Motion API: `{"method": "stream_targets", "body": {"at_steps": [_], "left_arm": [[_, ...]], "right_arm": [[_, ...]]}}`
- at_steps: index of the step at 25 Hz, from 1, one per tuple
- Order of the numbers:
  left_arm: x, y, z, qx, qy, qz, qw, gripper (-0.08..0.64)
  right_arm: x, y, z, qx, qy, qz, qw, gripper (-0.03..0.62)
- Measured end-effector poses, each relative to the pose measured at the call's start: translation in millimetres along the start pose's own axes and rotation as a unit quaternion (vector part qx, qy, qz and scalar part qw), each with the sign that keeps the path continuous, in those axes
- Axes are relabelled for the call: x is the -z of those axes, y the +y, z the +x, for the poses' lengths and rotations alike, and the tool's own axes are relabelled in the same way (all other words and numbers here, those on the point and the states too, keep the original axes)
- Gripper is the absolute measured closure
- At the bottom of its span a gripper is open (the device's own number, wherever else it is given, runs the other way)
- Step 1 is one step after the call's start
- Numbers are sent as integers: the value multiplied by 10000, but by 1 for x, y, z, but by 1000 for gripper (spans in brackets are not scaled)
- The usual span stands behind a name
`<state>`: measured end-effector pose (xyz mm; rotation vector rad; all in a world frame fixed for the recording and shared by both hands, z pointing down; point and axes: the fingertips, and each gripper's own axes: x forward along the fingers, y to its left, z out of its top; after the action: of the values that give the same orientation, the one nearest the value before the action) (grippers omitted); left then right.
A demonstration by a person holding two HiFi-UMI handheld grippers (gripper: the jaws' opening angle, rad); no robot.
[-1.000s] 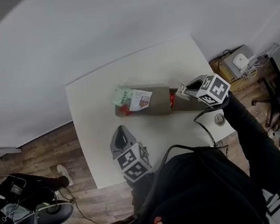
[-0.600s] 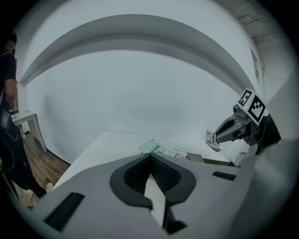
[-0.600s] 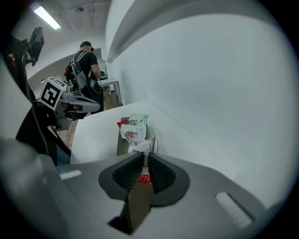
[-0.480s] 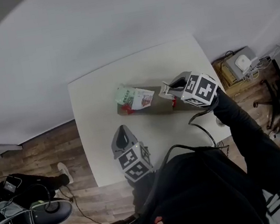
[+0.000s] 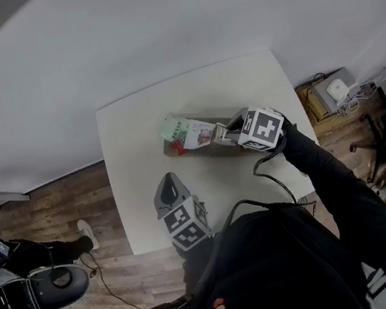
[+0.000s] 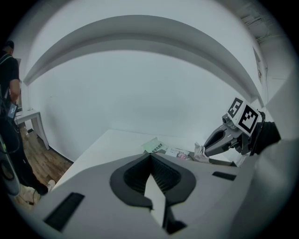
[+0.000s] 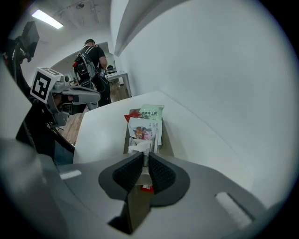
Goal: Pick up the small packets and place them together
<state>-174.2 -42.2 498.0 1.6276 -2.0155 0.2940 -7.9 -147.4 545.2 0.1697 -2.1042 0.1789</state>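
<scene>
Your right gripper [image 5: 225,134] sits right of centre in the head view, and its jaws are pinching a small crumpled white packet [image 7: 138,148]. In the right gripper view the packet sticks out past the jaw tips towards the top of the frame, with its long axis roughly in line with the jaws. It hangs over the near end of a brown cardboard strip [image 7: 166,140] that lies on the white counter [image 5: 136,167].

The strip's long axis runs straight up the frame away from you in the right gripper view. In the head view it runs left to right across the middle of the counter, dipping slightly to the right.

The other packets lie on the strip ahead of the held one:
- A white picture packet [image 7: 142,130] is nearest, with its length along the strip.
- A green packet [image 7: 152,112] lies beyond it at the far end, which is the strip's left end in the head view.
- A red packet [image 7: 132,115] shows at their left edge.

Your left gripper [image 5: 167,185] is in the lower middle of the head view, well apart from the strip. Its jaws are pressed together with nothing between them.
</scene>
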Motion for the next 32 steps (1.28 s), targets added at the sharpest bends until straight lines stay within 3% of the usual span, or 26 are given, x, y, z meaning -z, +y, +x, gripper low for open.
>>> {"method": "stream_targets", "body": {"at_steps": [16,32], "left_arm": [[0,2,1,0,1,-37,10000,561],[1,0,2,27,16,-28,10000,561]], "right_arm": [[15,-3,22,-14,363,-20,9993,546],[13,-9,25,148,196,9,9997,522]]}}
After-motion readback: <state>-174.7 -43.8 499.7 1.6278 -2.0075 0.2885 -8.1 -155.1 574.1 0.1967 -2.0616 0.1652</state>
